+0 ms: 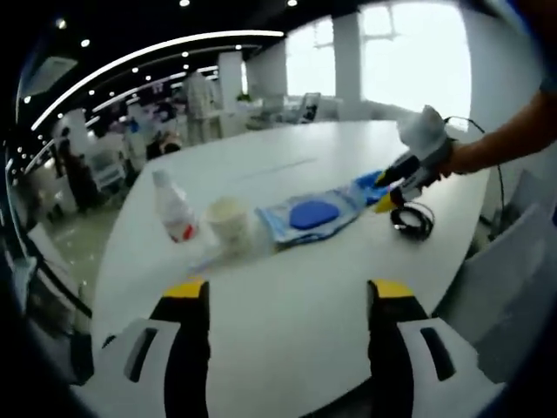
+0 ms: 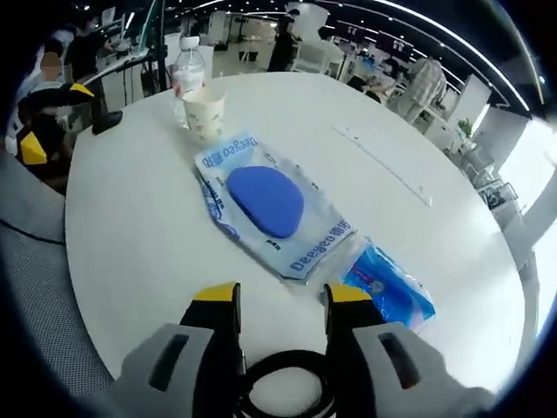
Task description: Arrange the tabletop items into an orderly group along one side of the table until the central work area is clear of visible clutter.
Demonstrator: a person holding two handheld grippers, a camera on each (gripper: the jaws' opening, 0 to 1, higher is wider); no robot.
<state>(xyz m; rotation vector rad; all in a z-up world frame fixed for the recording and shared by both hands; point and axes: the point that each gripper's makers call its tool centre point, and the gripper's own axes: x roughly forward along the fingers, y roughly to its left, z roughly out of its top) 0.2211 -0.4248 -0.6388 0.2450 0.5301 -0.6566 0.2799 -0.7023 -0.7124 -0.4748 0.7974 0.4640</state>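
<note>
I held both my left gripper [image 1: 287, 300] and right gripper [image 2: 282, 300] open and empty, the right hovering near the wipes pack [image 2: 265, 205].

Bright window glare, soft fisheye blur

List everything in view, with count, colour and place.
Water bottle: one, clear with a red label, at the far end of the row, beside the cup.
Paper cup: one, off-white, between bottle and wipes.
Wet-wipes pack: one, pale with a blue lid, mid-table.
Small packet: one, blue, next to the wipes.
Cable coil: one, black, near the table edge.
Table: one, white, round.
Left gripper: open.
Right gripper: open, over the cable coil.
</note>
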